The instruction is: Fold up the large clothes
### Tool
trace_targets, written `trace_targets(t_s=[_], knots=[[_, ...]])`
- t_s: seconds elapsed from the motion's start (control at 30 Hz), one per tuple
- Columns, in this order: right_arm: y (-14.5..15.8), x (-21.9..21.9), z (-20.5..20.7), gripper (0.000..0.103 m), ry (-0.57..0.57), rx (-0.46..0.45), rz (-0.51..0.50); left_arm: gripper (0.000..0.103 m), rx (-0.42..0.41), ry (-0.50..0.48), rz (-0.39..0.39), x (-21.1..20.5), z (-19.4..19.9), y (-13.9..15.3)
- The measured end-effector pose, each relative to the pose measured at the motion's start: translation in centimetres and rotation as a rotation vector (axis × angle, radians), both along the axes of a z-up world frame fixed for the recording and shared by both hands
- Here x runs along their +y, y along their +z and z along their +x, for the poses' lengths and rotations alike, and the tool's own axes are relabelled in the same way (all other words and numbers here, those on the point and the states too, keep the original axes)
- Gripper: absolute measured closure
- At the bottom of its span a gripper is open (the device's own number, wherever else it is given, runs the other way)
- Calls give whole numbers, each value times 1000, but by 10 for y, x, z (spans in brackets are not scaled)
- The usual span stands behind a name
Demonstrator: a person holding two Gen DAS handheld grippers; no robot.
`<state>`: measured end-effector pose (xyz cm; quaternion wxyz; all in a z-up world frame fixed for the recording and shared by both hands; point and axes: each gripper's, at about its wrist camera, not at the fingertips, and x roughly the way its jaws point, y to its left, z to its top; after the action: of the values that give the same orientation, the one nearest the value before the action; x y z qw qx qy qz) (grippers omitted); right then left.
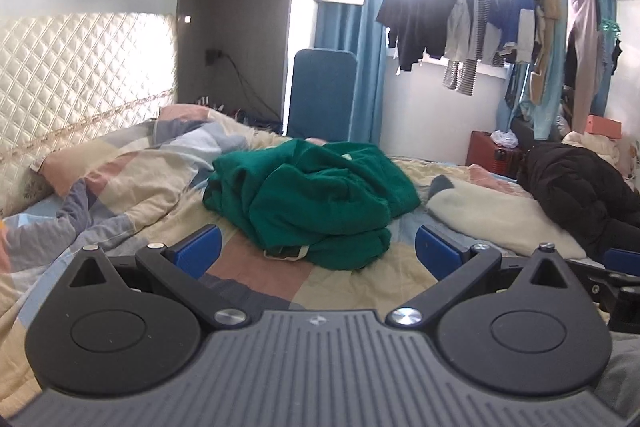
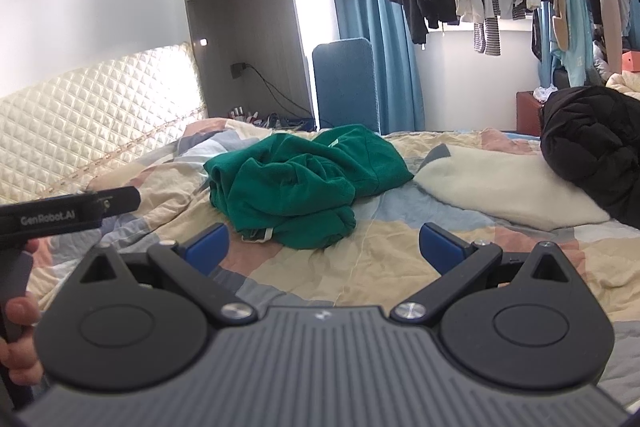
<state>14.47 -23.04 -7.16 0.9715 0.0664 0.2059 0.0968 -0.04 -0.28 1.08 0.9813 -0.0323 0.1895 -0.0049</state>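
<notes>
A crumpled green garment (image 1: 316,199) lies in a heap on the patchwork quilt of the bed (image 1: 360,287). In the right wrist view the same green garment (image 2: 300,183) sits ahead and slightly left. My left gripper (image 1: 318,247) is open, its blue pads spread wide just short of the heap's near edge, holding nothing. My right gripper (image 2: 324,243) is open too, a little back from the garment's near hem. The left gripper's body (image 2: 60,215) and a hand (image 2: 20,311) on it show at the left edge of the right wrist view.
A cream blanket (image 2: 508,183) and a black puffy coat (image 2: 592,151) lie on the bed's right side. A quilted headboard (image 1: 80,79) stands to the left. Clothes hang on a rack (image 1: 520,19) by the window. A blue panel (image 1: 320,91) stands behind the bed.
</notes>
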Motion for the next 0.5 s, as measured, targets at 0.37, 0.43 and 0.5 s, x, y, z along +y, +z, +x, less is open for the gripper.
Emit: trace_targets(t_s=[0.37,0.43,0.5], knots=[[-13,13,23,0,16,68,-5,0,25,-12,10,7,25,-14],[-13,14,24,0,12,73,-7,0,27,-11,1,8,28,-14],[-13,15,24,0,10,78,-8,0,27,-12,-7,9,29,-14]])
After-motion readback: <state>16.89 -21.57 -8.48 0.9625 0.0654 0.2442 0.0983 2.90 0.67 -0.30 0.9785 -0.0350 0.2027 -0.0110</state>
